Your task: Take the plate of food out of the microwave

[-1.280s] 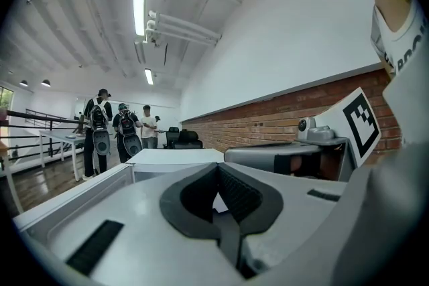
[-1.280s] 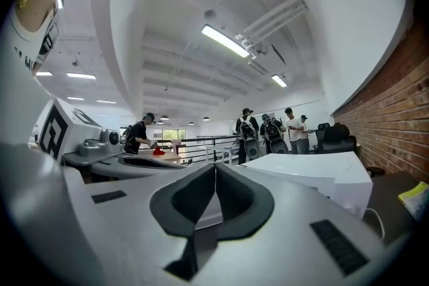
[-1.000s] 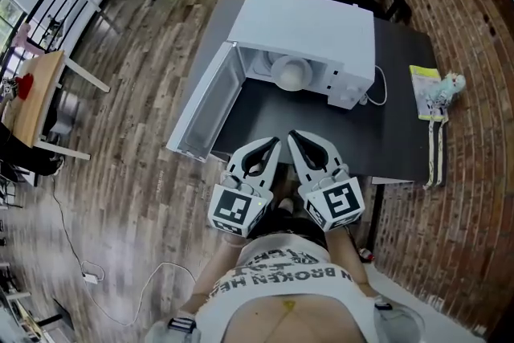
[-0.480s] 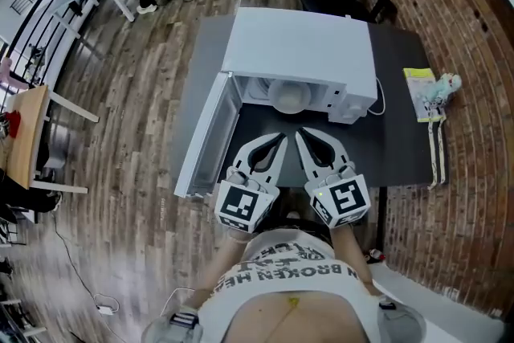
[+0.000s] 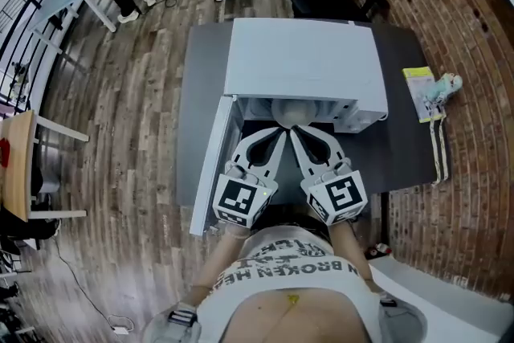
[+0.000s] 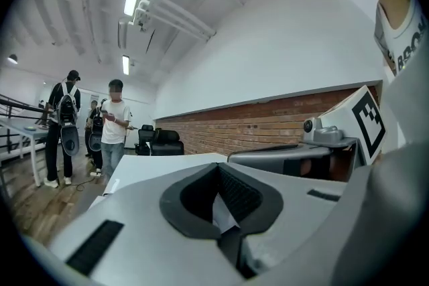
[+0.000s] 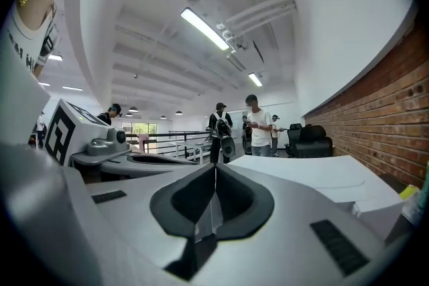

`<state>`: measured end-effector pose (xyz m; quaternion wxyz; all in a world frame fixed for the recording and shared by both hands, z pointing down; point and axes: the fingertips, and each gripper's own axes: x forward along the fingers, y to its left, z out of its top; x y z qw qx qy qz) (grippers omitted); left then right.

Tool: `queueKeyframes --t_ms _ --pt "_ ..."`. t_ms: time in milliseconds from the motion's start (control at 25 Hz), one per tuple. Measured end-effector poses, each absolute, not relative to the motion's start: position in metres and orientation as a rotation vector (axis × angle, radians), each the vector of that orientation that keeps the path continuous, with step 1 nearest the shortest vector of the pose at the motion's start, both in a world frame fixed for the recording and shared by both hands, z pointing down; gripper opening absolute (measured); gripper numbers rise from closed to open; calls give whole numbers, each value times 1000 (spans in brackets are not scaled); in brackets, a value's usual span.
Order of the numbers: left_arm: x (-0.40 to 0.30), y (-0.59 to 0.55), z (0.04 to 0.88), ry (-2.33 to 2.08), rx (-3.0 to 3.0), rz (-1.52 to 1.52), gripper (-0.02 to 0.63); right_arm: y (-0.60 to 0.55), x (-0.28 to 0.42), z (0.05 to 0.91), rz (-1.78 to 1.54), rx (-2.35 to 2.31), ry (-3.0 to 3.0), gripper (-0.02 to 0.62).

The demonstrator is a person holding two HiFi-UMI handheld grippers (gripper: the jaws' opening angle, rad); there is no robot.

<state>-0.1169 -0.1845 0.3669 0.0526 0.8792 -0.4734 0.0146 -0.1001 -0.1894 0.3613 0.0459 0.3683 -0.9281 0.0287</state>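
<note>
Our left claw (image 5: 279, 136) and right claw (image 5: 296, 134) are both shut and hold nothing. The round pale plate of food (image 5: 291, 112) sits inside the open white box microwave (image 5: 301, 60) on the dark grey table (image 5: 401, 149).

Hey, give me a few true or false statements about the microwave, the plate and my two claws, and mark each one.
1. The door of the microwave stands open. True.
2. The left claw is gripping the plate. False: it is shut on nothing, and the plate sits inside the microwave.
3. The right claw is shut. True.
4. The microwave stands on the floor. False: it stands on a dark table.
5. A yellow packet lies on the table to the microwave's right. True.
</note>
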Motion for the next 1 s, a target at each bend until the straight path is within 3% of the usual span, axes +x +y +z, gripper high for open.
queueKeyframes --t_ms 360,1000 --pt "-128 -208 392 -1365 2640 62 6 -214 -103 387 147 1202 -2756 9" --pt "-89 -250 420 -1433 2552 111 6 -251 -68 410 198 1045 -2776 9"
